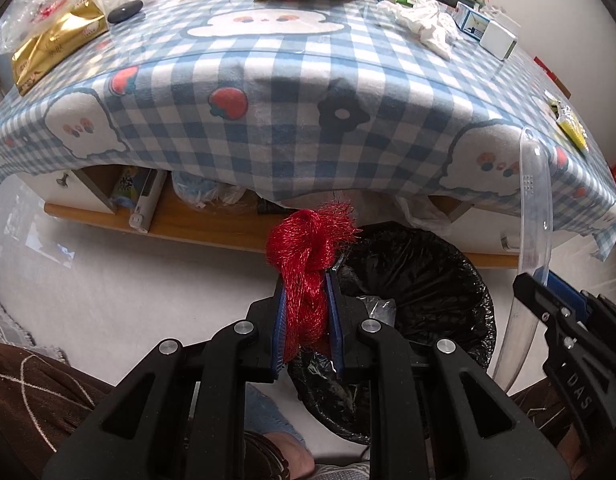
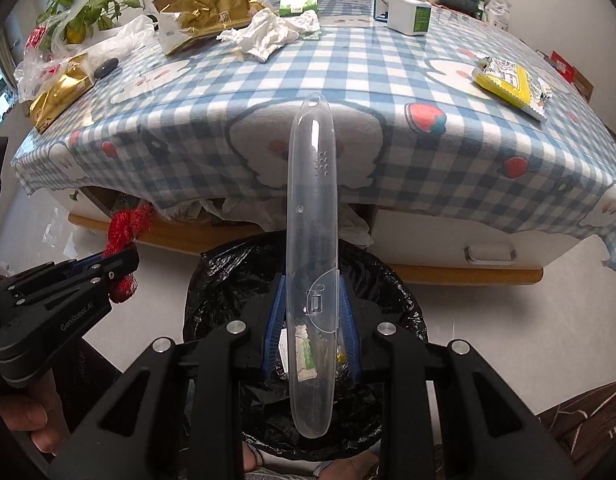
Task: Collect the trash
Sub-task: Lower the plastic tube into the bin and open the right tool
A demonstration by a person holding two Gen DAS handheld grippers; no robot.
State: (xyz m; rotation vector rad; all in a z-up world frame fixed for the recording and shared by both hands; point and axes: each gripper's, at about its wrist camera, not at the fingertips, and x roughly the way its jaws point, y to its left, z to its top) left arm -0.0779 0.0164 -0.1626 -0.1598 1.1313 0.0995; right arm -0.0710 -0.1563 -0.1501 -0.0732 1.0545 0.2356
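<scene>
**A:** What does each tool hold, and where, relative to the black plastic-lined trash bin (image 2: 236,280) on the floor?

**B:** The left tool (image 1: 306,320) is closed on a knotted bundle of red plastic mesh netting (image 1: 308,248), held above the bin's left rim. The right tool (image 2: 311,320) is closed around a long clear plastic tube-shaped case (image 2: 311,220), gripped low on its length and standing upright over the bin's mouth.

**A:** How will they handle?

**B:** The netting looks light, soft and squashy; a pinch on the knot seems secure. The case looks light, stiff and smooth, so probably slippery; a grip nearer its middle would likely steady it.

**A:** Anything else beyond the bin?

**B:** The table under a blue-and-white checked cloth (image 2: 347,80) carries crumpled white tissue (image 2: 272,36), gold foil bags (image 2: 212,12) and a yellow snack wrapper (image 2: 507,84).
</scene>
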